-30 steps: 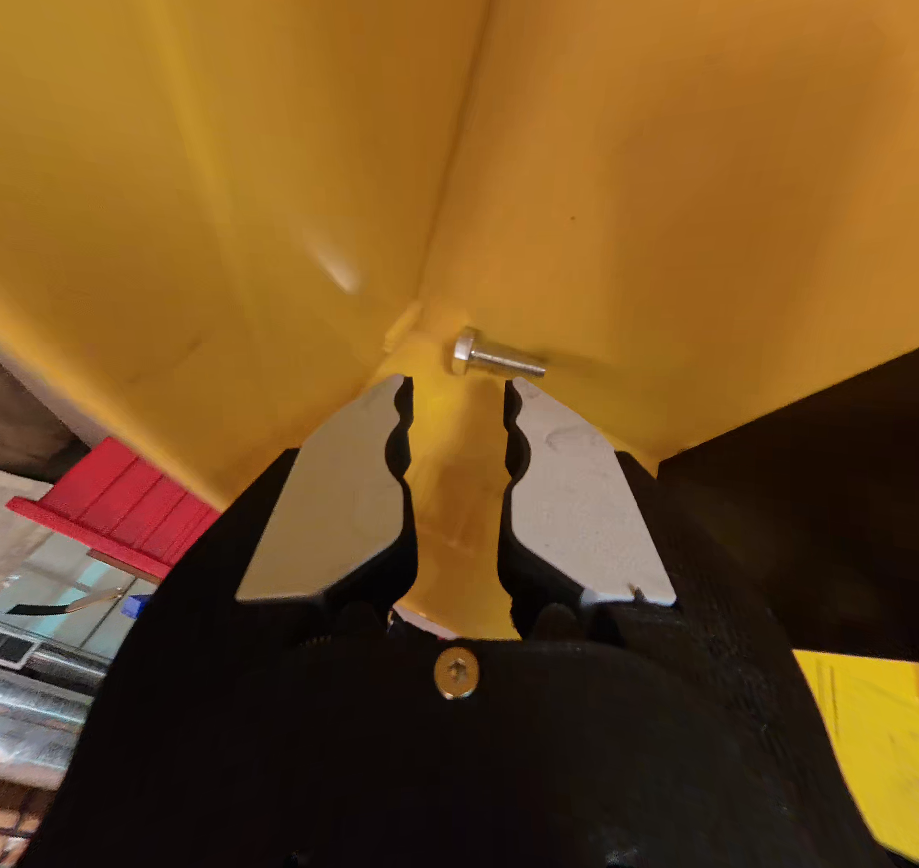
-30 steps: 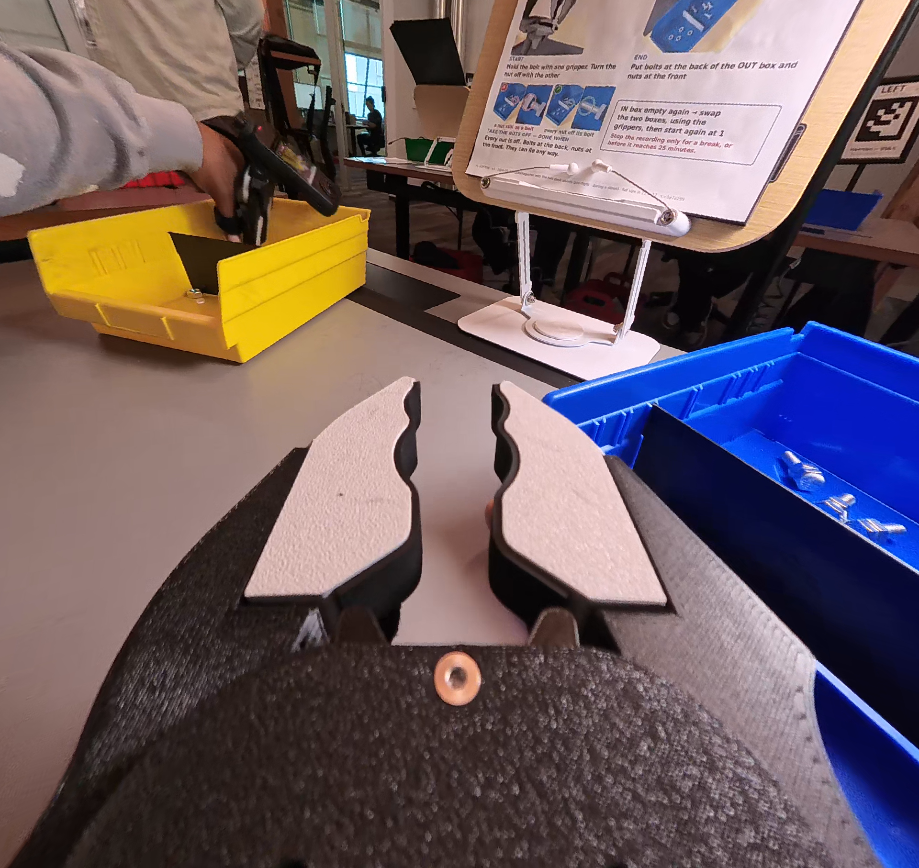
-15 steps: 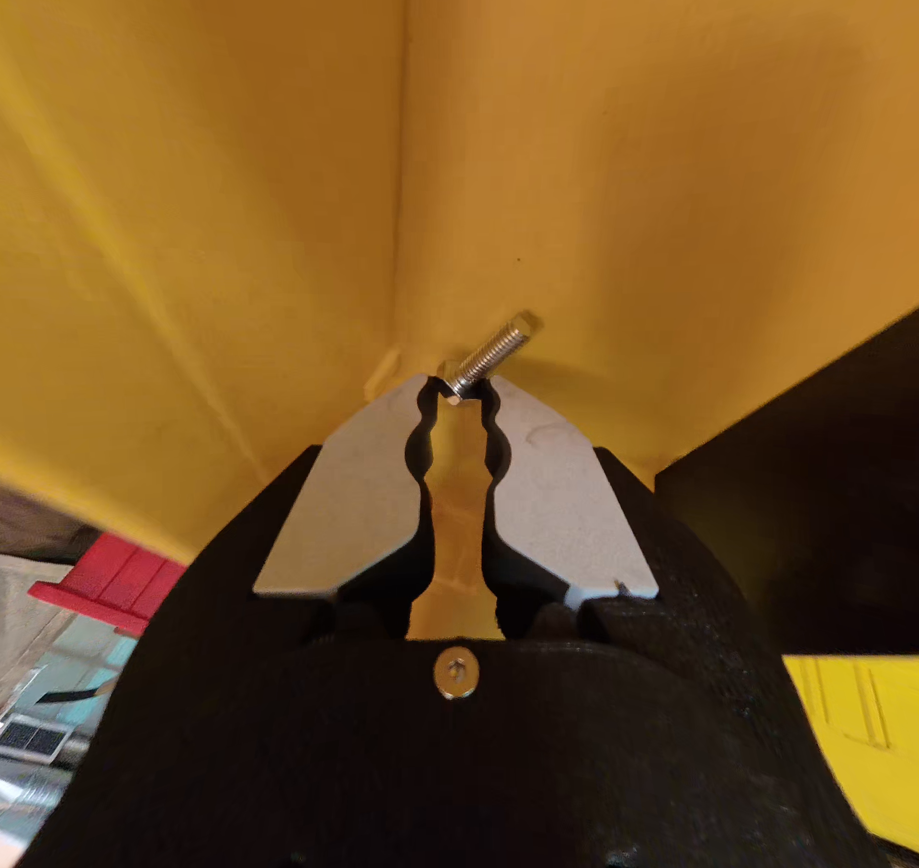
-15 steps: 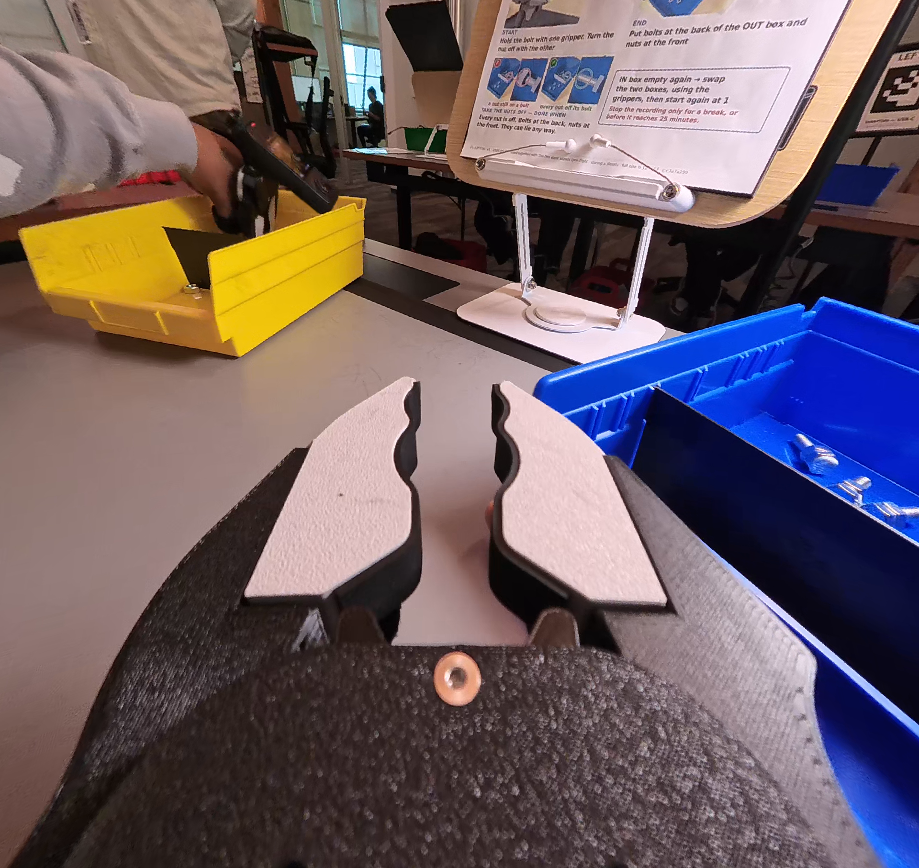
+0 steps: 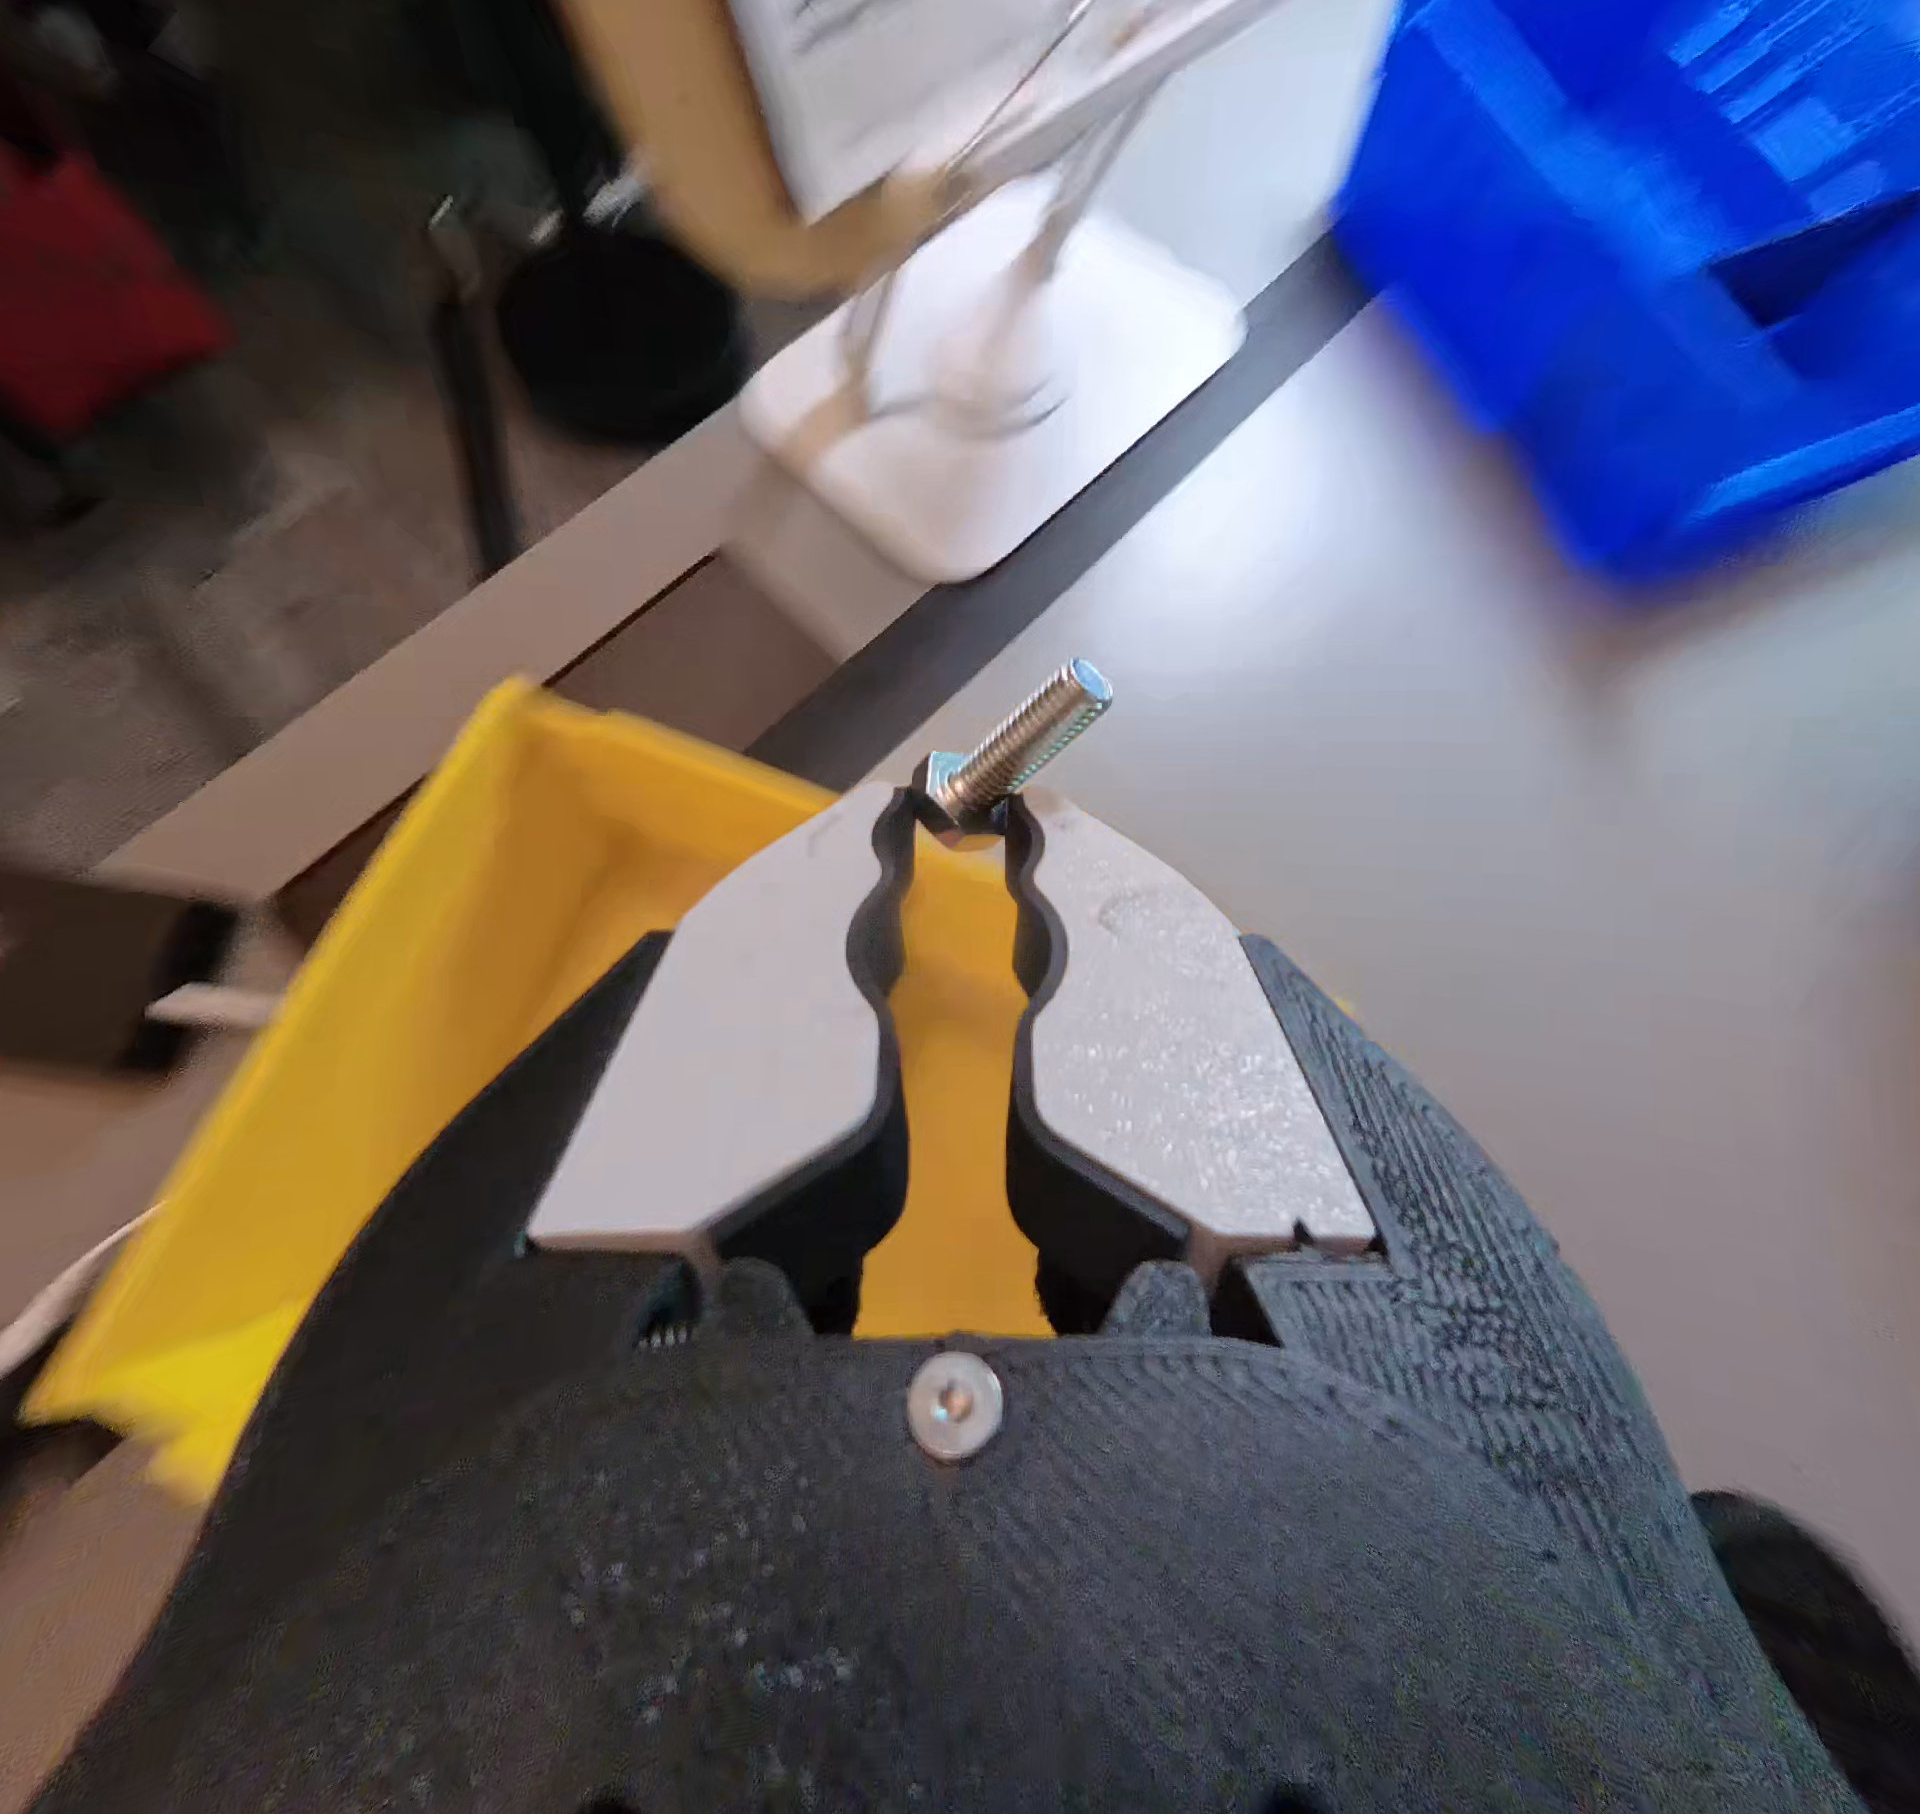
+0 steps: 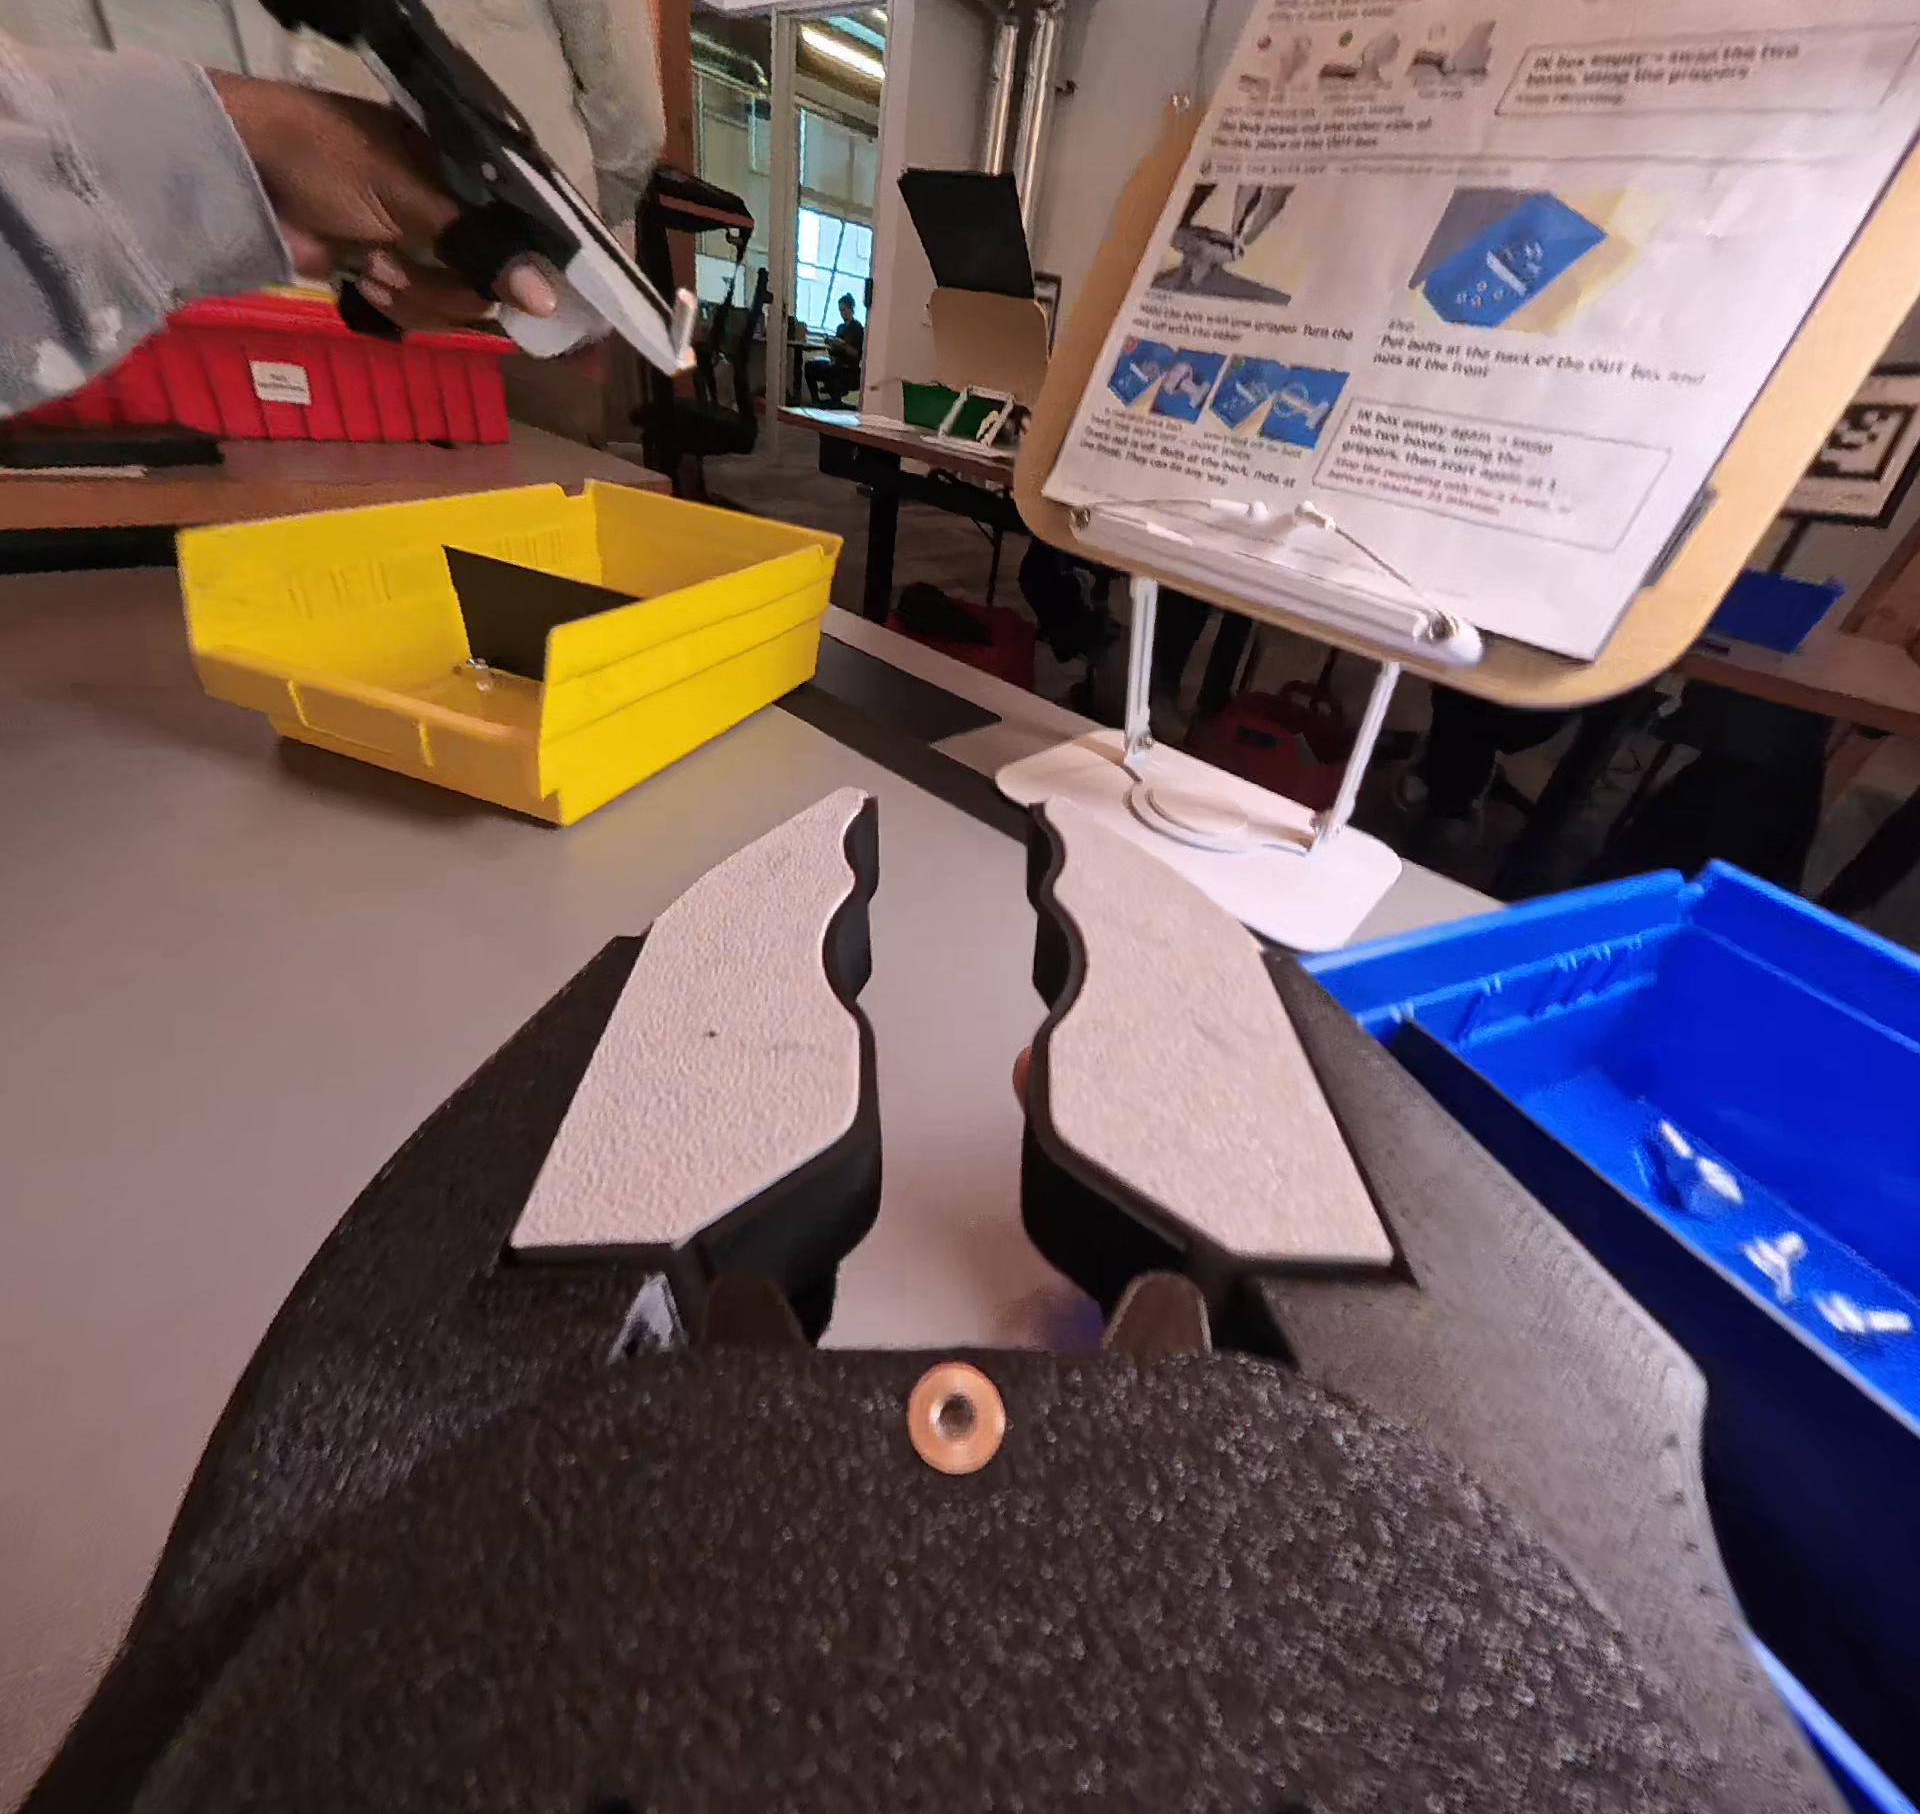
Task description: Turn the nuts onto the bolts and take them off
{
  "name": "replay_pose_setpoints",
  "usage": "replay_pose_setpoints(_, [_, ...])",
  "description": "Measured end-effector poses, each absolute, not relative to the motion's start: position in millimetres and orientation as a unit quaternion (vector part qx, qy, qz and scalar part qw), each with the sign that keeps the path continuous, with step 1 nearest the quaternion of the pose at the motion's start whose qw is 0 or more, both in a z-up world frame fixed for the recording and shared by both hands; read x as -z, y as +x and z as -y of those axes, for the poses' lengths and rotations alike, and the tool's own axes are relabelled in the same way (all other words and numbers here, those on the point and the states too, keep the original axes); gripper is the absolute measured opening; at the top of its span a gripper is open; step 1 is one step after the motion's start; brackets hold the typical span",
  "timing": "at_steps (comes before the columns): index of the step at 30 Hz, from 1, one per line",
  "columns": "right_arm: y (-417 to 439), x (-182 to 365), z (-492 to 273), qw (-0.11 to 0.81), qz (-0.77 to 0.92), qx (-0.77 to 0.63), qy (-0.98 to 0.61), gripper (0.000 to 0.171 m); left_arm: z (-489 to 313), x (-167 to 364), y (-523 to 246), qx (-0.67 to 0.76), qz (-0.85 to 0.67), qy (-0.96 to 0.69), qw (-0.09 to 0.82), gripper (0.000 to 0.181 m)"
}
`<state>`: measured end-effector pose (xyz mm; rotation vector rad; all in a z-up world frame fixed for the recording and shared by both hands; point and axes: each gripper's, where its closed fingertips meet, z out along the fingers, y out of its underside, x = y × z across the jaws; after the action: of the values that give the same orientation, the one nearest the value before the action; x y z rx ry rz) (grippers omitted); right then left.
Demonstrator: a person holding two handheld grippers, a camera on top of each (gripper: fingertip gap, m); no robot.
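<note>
My left gripper is shut on the head of a silver bolt, whose threaded shank points up and to the right. It is held in the air above the yellow bin. In the right wrist view the left gripper shows at upper left, held by a hand above the yellow bin, with the bolt at its tip. My right gripper is open and empty over the grey table, left of the blue bin. Several silver parts lie in the blue bin.
A black divider stands in the yellow bin, with a small metal piece at its foot. A white stand with a tilted instruction board is at the table's back edge. A red bin sits on another table behind. My hands' fingertips stand some 35 cm from each other.
My left gripper closed on the bolt in the corner of the yellow bin and lifted it out and up. The right gripper stayed open, shifting only a little.
</note>
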<state>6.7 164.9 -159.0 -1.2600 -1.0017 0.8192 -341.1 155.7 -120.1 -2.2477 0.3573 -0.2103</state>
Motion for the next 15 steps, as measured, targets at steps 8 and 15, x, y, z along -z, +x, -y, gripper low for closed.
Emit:
replay_pose_setpoints(8, [-48.6,46.8,-105.3,0.653,0.561,-0.342,-0.377,0.029,-132.0,81.6,-153.7,0.394,-0.185,-0.732,0.525,0.017])
replay_pose_setpoints(15, [-63.6,73.3,-90.5,0.617,0.65,-0.297,-0.329,0.029,-111.0,101.1,-75.6,0.537,-0.238,-0.676,0.445,0.017])
